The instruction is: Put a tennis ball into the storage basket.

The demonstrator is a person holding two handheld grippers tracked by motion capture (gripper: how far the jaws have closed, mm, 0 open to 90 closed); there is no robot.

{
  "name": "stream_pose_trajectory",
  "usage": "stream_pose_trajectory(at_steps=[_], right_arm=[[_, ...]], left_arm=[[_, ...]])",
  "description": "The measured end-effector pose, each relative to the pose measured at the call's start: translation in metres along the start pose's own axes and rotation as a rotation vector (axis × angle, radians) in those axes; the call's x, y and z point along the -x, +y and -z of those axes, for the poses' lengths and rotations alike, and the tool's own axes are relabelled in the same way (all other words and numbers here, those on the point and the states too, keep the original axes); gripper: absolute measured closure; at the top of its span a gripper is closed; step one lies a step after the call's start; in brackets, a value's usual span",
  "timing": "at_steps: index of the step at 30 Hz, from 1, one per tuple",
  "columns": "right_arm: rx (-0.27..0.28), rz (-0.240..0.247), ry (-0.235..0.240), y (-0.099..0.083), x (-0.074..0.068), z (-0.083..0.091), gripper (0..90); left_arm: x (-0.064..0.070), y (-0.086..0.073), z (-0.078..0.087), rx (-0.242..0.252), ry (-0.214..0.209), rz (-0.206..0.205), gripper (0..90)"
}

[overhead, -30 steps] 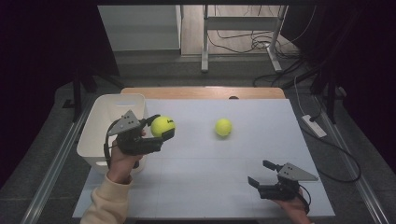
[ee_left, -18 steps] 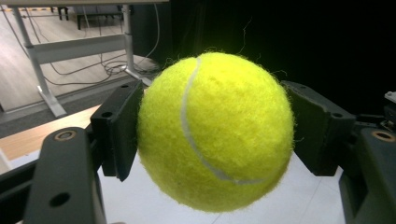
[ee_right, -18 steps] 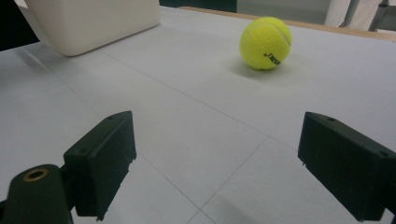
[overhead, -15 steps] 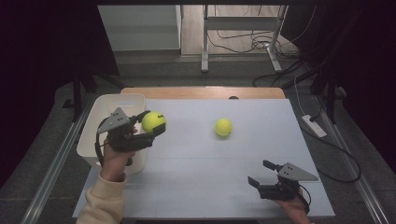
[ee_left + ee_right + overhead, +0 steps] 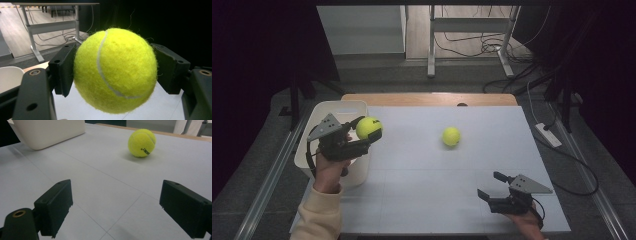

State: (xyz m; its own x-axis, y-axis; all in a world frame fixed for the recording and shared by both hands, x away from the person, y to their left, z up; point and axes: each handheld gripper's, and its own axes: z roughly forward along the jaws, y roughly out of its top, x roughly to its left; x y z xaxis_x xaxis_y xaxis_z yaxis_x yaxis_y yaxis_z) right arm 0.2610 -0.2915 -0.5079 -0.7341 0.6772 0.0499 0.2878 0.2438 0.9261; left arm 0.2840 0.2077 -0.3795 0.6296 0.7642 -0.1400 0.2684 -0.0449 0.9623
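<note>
Tennis ball point(image 5: 115, 70) between left gripper point(image 5: 343, 137) fingers, seam roughly upright.

Left gripper point(image 5: 362, 137) clamps a tennis ball point(image 5: 369, 127) above the white bin's point(image 5: 339, 106) right rim, bin mouth open just beside it. Right gripper point(image 5: 494, 187) (jaws wide apart) faces bare white table point(image 5: 422, 170); second tennis ball point(image 5: 141, 143) sits well ahead, bin corner far left.

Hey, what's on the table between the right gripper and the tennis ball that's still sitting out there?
Nothing: the right gripper view shows bare white table between the open right gripper and the loose tennis ball.
</note>
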Motion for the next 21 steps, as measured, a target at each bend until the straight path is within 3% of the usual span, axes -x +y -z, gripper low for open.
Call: stream_pose_trajectory(at_steps=[10,17,21], right_arm=[[-0.001,-0.002,0.004,0.0,0.001,0.0,11.1],[0.007,-0.009,0.006,0.0,0.0,-0.001,11.1],[0.005,-0.008,0.005,0.0,0.001,0.0,11.1]], left_arm=[[-0.009,0.005,0.0,0.0,0.044,0.023,27.0],[-0.027,0.011,0.0,-0.026,0.087,0.066,27.0],[-0.035,0.015,0.002,-0.038,0.117,0.069,27.0]])
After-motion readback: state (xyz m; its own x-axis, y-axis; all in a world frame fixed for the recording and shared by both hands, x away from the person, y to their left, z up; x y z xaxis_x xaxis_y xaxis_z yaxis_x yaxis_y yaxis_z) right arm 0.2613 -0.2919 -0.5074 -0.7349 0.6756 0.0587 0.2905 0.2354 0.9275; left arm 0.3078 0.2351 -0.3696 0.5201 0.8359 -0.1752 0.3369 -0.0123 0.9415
